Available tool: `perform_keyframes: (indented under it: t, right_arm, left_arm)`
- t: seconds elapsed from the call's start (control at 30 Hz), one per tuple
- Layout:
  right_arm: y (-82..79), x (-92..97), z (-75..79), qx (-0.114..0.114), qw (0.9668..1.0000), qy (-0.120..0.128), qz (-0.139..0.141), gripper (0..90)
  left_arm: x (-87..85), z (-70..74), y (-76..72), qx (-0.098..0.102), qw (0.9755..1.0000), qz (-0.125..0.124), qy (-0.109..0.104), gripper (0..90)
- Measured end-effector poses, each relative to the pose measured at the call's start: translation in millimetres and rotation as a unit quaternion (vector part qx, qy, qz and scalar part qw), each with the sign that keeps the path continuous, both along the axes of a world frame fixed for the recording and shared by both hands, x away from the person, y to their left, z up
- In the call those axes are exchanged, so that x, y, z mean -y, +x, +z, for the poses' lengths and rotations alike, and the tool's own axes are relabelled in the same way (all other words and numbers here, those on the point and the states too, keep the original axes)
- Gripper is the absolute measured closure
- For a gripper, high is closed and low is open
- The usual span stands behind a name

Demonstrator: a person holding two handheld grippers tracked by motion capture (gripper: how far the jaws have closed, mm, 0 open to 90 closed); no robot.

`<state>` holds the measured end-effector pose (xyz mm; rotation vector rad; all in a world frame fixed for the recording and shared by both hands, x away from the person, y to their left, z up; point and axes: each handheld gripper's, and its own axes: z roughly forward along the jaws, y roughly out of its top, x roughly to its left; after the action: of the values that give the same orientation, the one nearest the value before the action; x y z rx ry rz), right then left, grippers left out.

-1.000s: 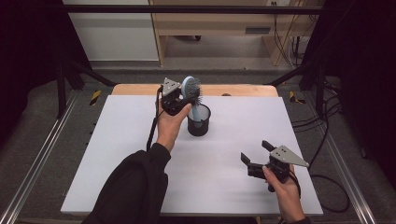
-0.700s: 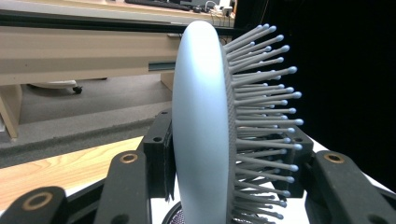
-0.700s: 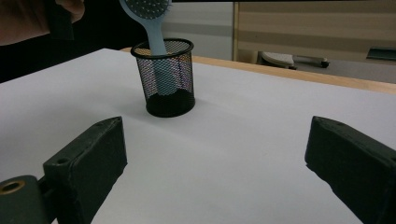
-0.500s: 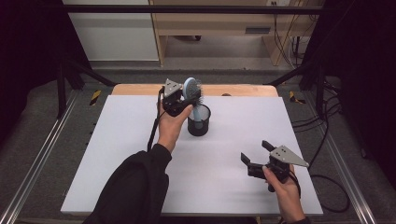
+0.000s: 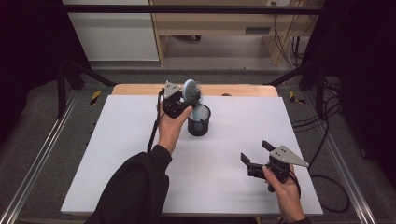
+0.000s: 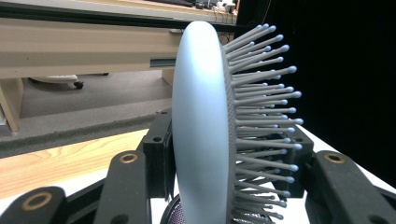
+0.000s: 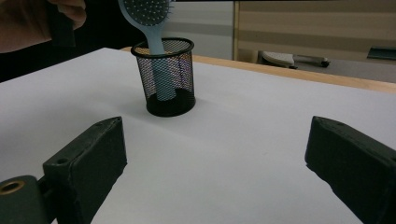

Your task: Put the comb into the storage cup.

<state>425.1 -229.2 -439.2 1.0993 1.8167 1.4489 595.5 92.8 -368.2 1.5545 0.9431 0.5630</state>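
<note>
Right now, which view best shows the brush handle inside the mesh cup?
Right gripper view: the brush handle shows through the mesh cup. High view shows it small from above; left gripper view shows mostly the brush head.

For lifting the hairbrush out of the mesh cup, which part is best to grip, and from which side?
Probably the hairbrush head, gripped across back and bristles from above, as the left gripper does: the handle sits inside the mesh cup, leaving the head exposed.

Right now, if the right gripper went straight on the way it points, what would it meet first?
Probably the mesh cup with the hairbrush standing in it; it sits slightly off the jaws' centre line, over bare table, so the gripper might pass beside it.
</note>
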Motion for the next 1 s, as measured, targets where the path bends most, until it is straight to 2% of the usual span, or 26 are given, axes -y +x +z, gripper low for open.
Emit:
perform_keyframes:
  t: [0.73, 1.0]
  right_arm:
    - [0.3, -0.1, -0.3, -0.002, 1.0, -0.001, 0.001, 5.2]
    - [0.4, -0.4, -0.4, -0.003, 1.0, -0.002, 0.002, 5.2]
  left_arm:
    - [2.5, -1.6, 0.1, 0.001, 1.0, -0.003, 0.005, 50.0]
    - [3.2, -3.3, -0.4, -0.001, 1.0, -0.003, -0.002, 49.9]
